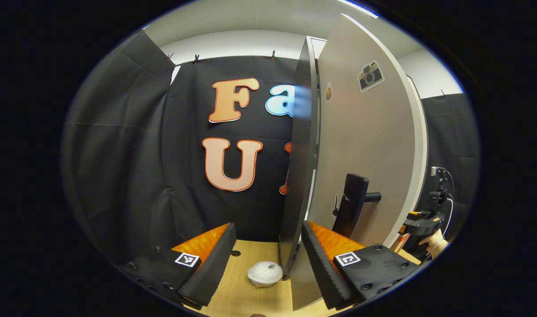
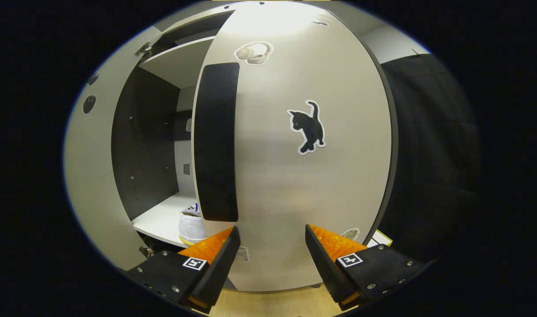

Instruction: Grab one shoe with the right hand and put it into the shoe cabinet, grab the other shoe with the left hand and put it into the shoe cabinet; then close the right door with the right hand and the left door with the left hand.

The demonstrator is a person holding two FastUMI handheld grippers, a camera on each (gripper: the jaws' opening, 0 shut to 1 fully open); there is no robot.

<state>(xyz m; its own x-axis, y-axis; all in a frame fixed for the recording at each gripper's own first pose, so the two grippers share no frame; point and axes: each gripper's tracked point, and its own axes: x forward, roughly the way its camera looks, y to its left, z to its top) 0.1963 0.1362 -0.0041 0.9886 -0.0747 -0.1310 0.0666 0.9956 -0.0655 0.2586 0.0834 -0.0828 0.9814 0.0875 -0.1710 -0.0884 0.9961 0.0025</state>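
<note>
In the left gripper view the left door [image 1: 365,132] of the shoe cabinet stands nearly edge-on, its beige front carrying a black handle [image 1: 354,202]. My left gripper [image 1: 268,226] is open, and the door's edge [image 1: 300,167] rises between its fingers, nearer the right one, without being clamped. In the right gripper view my right gripper [image 2: 272,229] is open, close in front of the right door [image 2: 295,185] with a cat sticker and a long black handle [image 2: 215,141]. Past that door, a white shoe [image 2: 191,226] sits on the cabinet's lower shelf [image 2: 160,220]. The right gripper [image 1: 427,220] and a hand [image 1: 435,242] show far right.
A white rounded object [image 1: 265,273] lies on the wooden floor [image 1: 242,290] between my left fingers. The left door's inner face [image 2: 88,154] with hinges stands open at the left. An upper shelf [image 2: 180,61] spans the cabinet. Black cloth walls surround the booth.
</note>
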